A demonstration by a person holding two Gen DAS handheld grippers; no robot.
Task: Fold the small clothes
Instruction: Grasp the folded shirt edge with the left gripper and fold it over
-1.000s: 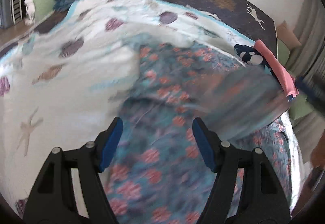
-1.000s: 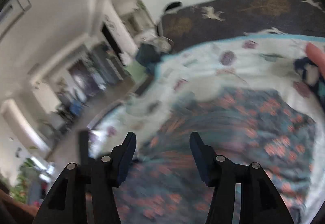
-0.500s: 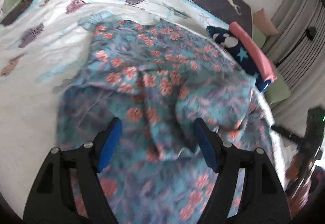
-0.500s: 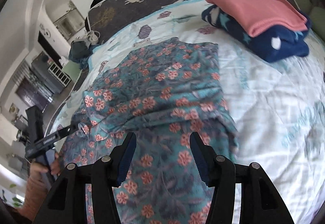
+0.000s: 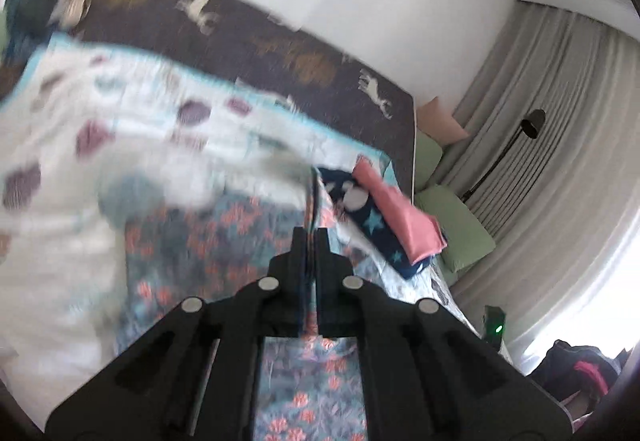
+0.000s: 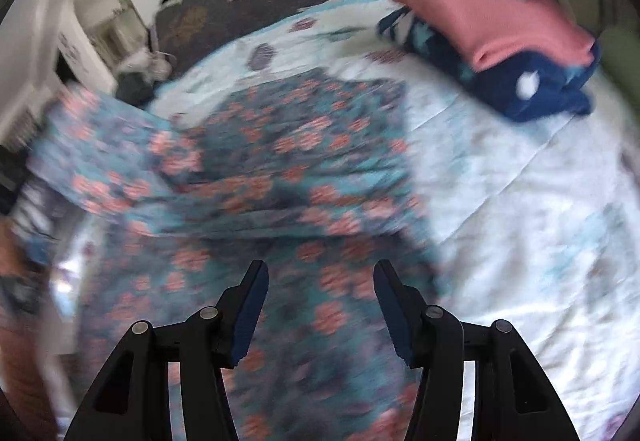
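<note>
**Ana:** Left wrist view first, and the left gripper (image 5: pixel 311 237) has its jaws pinched tight together on an edge of the floral garment (image 5: pixel 224 241), with a thin fold of teal cloth rising out from between the fingertips. That corner is lifted off the bed, though the picture is smeared and I can't make out how much cloth is in the bite.

**Ben:** And the bulk of it lies on the white seashell quilt (image 5: pixel 60 241), spread below and to the left of those clamped fingers. Over on the right edge of the bed sits a folded stack: a pink piece (image 5: pixel 394 217) on top of a navy star-print piece (image 5: pixel 370 219).

**Ana:** From the right wrist it's a different story. The right gripper (image 6: pixel 320 281) is spread wide, fingers (image 6: pixel 250 305) well apart, nothing between them. It hovers over the near part of the floral garment (image 6: pixel 304 161), not touching that I can see.

**Ben:** The garment looks doubled here, one layer draped across the other, and a flap of it stands raised on the left side of the frame. All blurred, mind you.

**Ana:** The pink piece (image 6: pixel 492 25) and the navy star-print piece (image 6: pixel 532 81) sit far right, well apart from the garment, on the quilt (image 6: pixel 520 181).

**Ben:** Behind everything, the dark deer-print blanket (image 5: pixel 248 29) runs along the wall, and a black floor lamp (image 5: pixel 532 125) stands by the grey curtains (image 5: pixel 560 141).
</note>
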